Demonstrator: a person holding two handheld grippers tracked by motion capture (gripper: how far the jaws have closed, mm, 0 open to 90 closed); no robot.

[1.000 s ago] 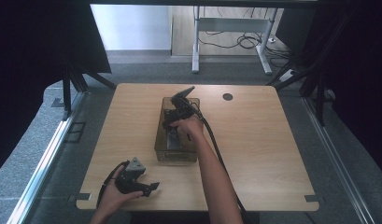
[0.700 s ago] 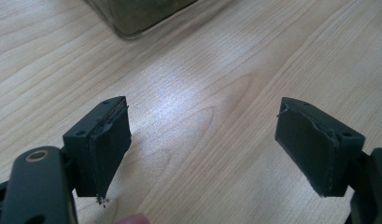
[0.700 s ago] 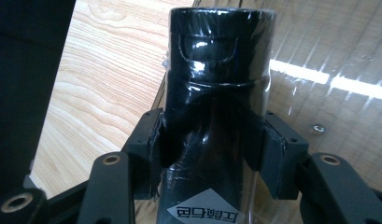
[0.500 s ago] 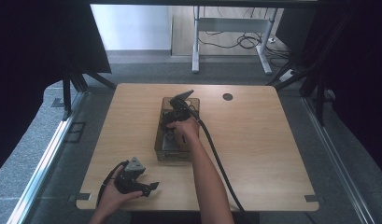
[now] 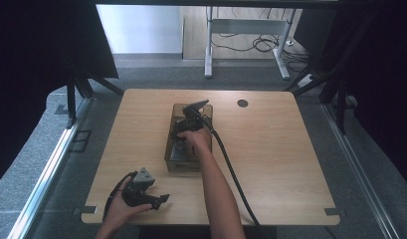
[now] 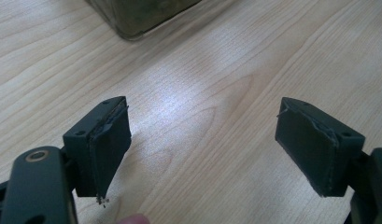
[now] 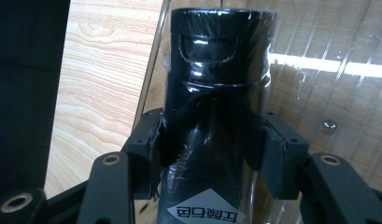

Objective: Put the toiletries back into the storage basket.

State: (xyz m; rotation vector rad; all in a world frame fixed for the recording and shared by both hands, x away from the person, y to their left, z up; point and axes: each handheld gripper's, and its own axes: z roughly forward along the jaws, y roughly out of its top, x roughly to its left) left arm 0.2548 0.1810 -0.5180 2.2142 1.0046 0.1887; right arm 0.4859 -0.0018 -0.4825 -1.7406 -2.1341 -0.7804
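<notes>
Nearest, at the table's point(image 5: 270, 164) front left edge: left gripper point(image 5: 161, 199) resting low in the left hand point(image 5: 122, 208), jaws spread wide with nothing between them, bare wood beneath in the left gripper view point(image 6: 202, 135). Idle, apparently waiting.

Farther in, mid-table: right hand point(image 5: 195, 141) reaching forward over a smoky clear bin point(image 5: 172, 160). Right gripper point(image 7: 209, 154) pinching a black wrapped cylinder point(image 7: 216, 84) by its sides, pads pressed against the glossy wrap, white label near the jaws. Cylinder upright along the jaws, inside the bin or just above its floor; touching the floor or not, hard to tell.

Progress, judged: grasp made and secure. Left to do: either lifting the cylinder out or setting it down and letting go; direction not clear from here.
</notes>
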